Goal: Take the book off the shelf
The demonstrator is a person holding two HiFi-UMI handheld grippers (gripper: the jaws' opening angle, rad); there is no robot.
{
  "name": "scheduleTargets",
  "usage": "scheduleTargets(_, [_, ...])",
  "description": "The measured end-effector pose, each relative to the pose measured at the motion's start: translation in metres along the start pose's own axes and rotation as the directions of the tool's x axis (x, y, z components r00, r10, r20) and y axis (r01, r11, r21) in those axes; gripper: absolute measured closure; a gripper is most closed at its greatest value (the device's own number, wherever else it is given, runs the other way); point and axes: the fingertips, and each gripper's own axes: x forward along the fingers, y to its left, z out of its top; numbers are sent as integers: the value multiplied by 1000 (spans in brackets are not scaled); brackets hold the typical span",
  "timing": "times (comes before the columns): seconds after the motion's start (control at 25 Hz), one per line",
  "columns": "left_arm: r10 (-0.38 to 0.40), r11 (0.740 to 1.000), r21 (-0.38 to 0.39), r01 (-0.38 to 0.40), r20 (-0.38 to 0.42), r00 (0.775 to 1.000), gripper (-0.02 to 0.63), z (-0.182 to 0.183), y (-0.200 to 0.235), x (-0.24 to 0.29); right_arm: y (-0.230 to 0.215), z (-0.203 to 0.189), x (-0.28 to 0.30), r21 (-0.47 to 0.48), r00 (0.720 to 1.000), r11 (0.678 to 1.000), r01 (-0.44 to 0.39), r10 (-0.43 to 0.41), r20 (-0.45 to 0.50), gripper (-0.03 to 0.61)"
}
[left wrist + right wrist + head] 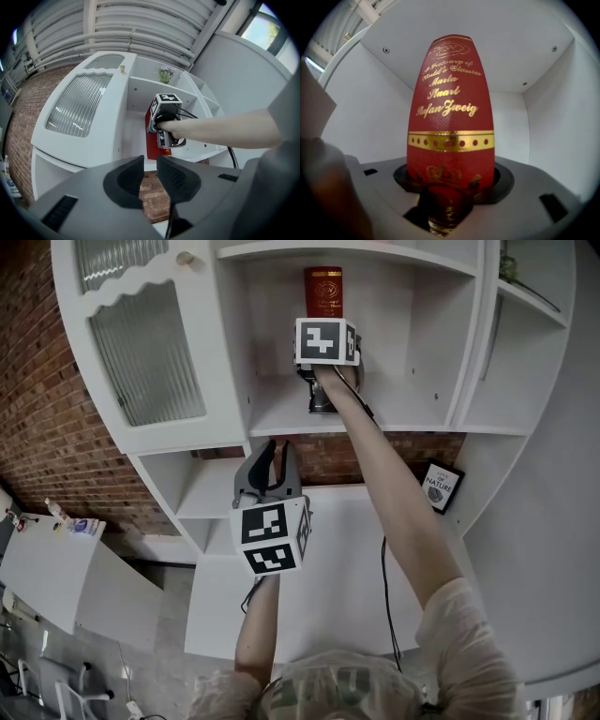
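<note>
A red book [323, 289] with gold lettering stands upright in the middle compartment of the white shelf unit [403, 413]. In the right gripper view its spine [450, 117] fills the middle, with the foot of the spine sitting between the two dark pads. My right gripper [450, 180] is shut on the book; in the head view it [323, 320] reaches up into the compartment. My left gripper [275, 454] hangs lower, in front of the brick strip, open with nothing in it [150, 176]. From there I see the book [151, 140] behind the right gripper.
A ribbed-glass cabinet door [145, 352] stands to the left of the compartment. A small framed card [440, 486] leans on a lower right shelf. A plant [165, 74] sits on top of the unit. The compartment's side walls [548, 117] are close to the book. A white table [47, 568] stands at the lower left.
</note>
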Motion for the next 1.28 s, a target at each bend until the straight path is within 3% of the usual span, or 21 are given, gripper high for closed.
scheduleTargets(0.44, [19, 999, 28, -20, 34, 999, 536, 29, -13, -8, -24, 2, -47, 9, 999, 1000, 6, -5, -33, 344])
scheduleTargets(0.6, [5, 1000, 16, -6, 64, 998, 537, 47, -26, -16, -33, -5, -94, 31, 1000, 999, 11, -10, -21, 344])
scheduleTargets(0.88, [-7, 1000, -2, 7, 84, 996, 537, 65, -43, -29, -23, 1, -189, 18, 989, 997, -75, 72, 131, 344])
scheduleTargets(1.12, [-52, 998, -29, 57, 146, 988, 537, 74, -62, -53, -29, -7, -285, 24, 935, 992, -126, 111, 338, 344])
scheduleTargets(1.28, [-86, 996, -6, 89, 180, 980, 537, 67, -77, -68, -38, -39, -326, 39, 914, 992, -121, 96, 395, 342])
